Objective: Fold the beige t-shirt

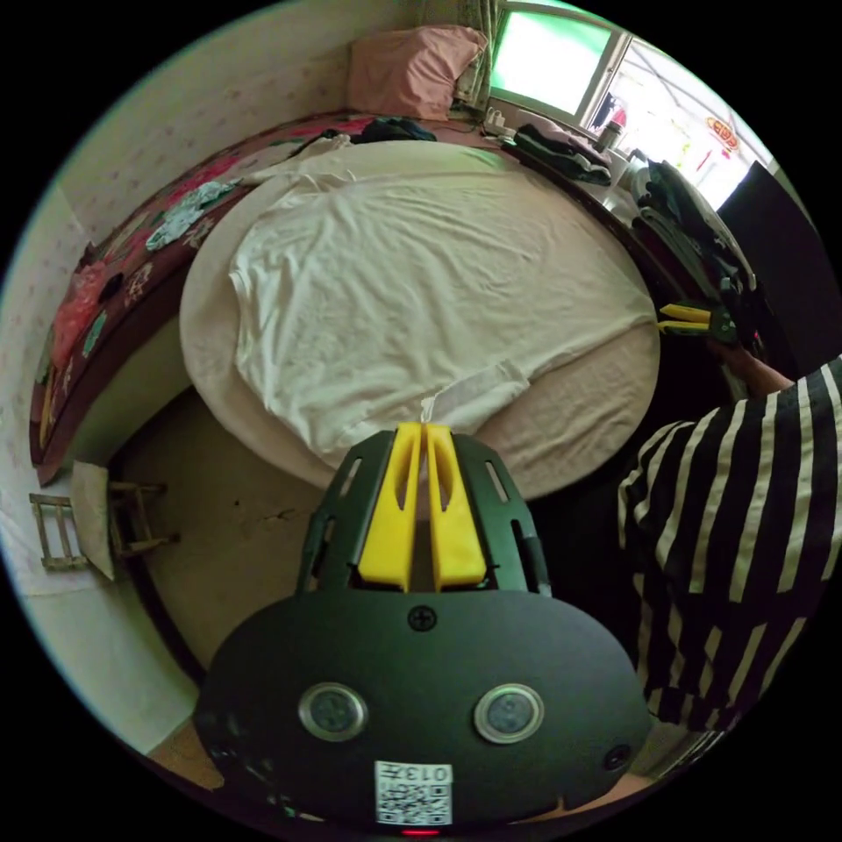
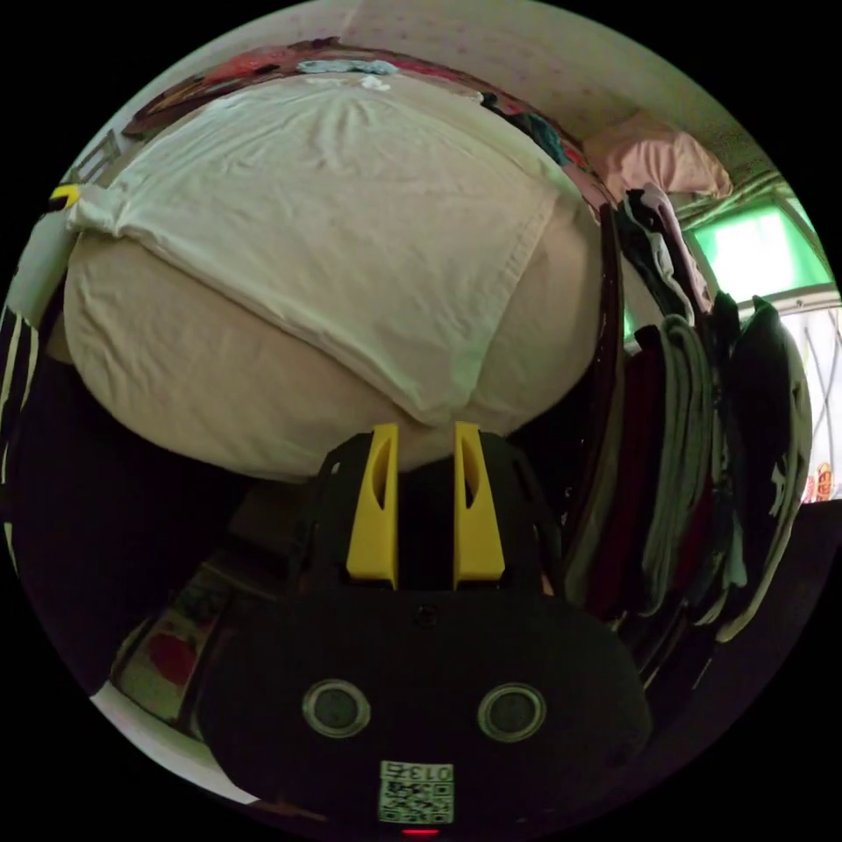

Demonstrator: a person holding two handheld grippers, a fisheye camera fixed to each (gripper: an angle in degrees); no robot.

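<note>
Left gripper (image 1: 424, 427): jaws pinched on the sleeve edge of the beige t-shirt (image 1: 412, 281), frame centre. Right gripper (image 2: 424, 427): jaws parted, nothing between them, just below the shirt's corner. Shirt lies flat on a round padded table (image 1: 561, 430); striped sleeve (image 1: 737, 561) at right.

Beige t-shirt (image 1: 421, 289) lies spread flat, lightly wrinkled, sleeve corner pinched.
</note>
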